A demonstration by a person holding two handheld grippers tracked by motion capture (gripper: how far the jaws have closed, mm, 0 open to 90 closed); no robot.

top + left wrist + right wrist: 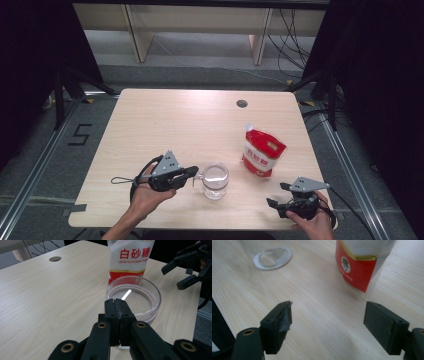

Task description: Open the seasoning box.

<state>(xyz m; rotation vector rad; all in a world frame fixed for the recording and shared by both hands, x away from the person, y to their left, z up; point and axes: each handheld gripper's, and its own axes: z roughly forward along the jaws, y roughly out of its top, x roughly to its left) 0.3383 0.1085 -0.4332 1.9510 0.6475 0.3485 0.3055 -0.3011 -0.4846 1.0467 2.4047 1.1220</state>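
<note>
Clear round glass jar sits centre-bottom on my pale woodgrain table, glossy red-white sugar pouch right of it. Left gripper clamped on the jar's thin rim; right gripper gaping, empty.

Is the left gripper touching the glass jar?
Touching. In the left gripper view, the left gripper has its jaws closed on the rim of the glass jar.

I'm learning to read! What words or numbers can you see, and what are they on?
"白砂糖" in red, on the sugar pouch.
"White Granulated Sugar" in small red letters under it, on the same pouch; the last word is faint.
"5" in black tape on the floor, left of the table.
Small white print beneath the round logo on the pouch's red band: too blurred to read.
</note>
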